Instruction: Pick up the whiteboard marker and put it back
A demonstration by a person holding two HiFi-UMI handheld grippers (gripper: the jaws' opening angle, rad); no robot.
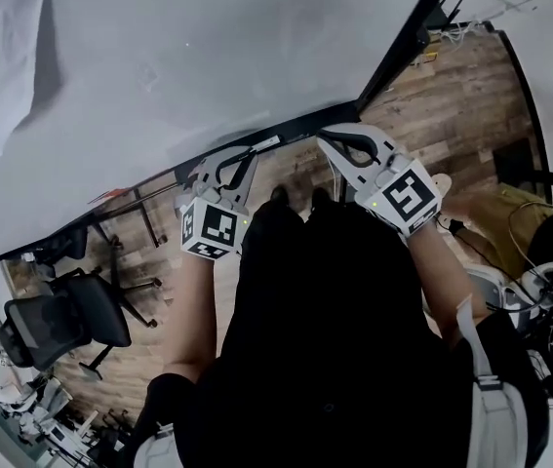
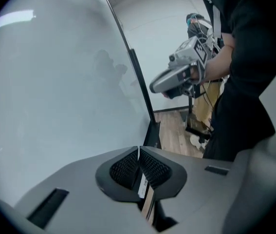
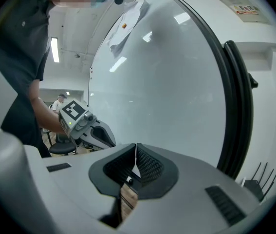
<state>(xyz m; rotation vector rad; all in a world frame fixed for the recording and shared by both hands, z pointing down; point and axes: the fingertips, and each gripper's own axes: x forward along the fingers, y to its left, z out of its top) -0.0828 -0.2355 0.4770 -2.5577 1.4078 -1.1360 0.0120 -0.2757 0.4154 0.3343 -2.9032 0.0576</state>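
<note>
The whiteboard (image 1: 208,57) and its black frame (image 1: 396,47) close off everything ahead, an office chair (image 1: 71,315) stands at the left, and the wooden floor (image 1: 461,96) past the frame's corner lies mostly bare.

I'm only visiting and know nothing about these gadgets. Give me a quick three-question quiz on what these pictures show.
1. True or false: the left gripper has a marker between its fingers.
2. Both grippers face which big surface? A) a whiteboard B) a window C) a shelf
3. Fill in: the fingers of the right gripper are ___.

Key: 1 false, its fingers are shut with nothing between them. 2 A. 3 shut, also empty.
</note>
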